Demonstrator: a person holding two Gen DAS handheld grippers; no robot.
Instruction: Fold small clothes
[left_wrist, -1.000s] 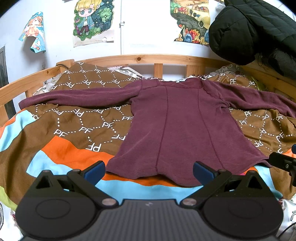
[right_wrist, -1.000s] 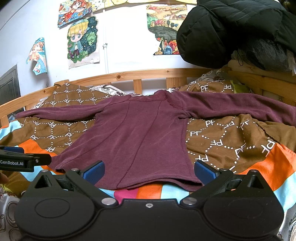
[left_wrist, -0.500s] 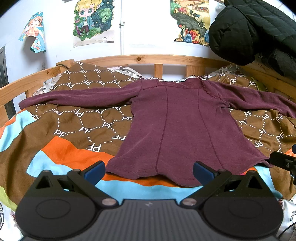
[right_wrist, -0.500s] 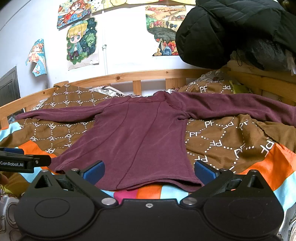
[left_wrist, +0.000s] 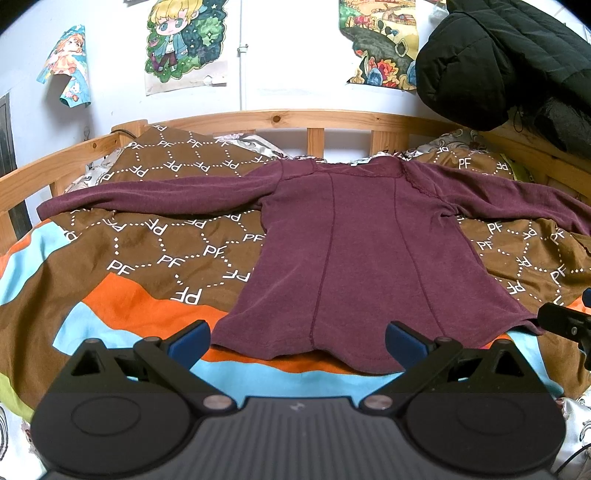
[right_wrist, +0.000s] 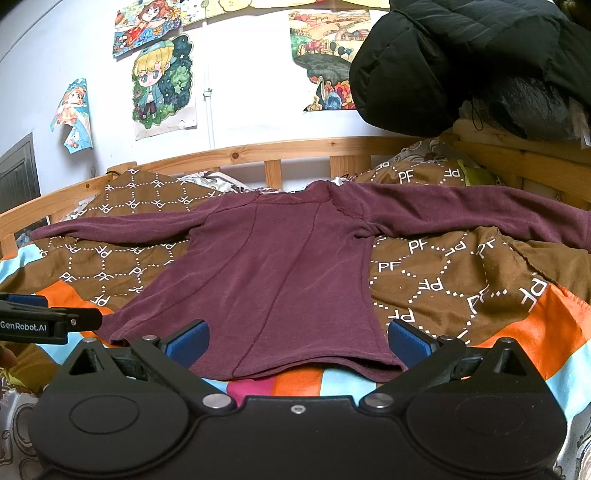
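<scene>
Item: maroon long-sleeved top (left_wrist: 354, 258), laid flat on the bed, both sleeves stretched out sideways, neckline toward the wooden headboard rail (left_wrist: 288, 118), hem toward the cameras. Two vertical seams are seen running down the body. The hem is slightly rippled along the near edge.

Support: patterned bedspread (left_wrist: 155, 258), brown with white dotted hexagons and "PF" lettering, with orange and light blue bands nearer the foot.

Left gripper (left_wrist: 297, 338): held low at the hem, jaws spread wide, blue pads (left_wrist: 190, 339) on either side of the hem's left portion; nothing is pinched. In the right wrist view its black body, marked "GenRobot.AI", is seen at the left edge (right_wrist: 48, 321).

Right gripper (right_wrist: 297, 338): likewise held at the hem's right portion, jaws spread wide, nothing gripped. One of its fingers is seen at the right edge of the left wrist view (left_wrist: 565, 321), just beside the garment's right hem corner.

Surroundings: cartoon posters (left_wrist: 184, 40) taped to the white wall; black padded jacket (left_wrist: 498, 59) heaped at upper right, above the bed's right rail.
</scene>
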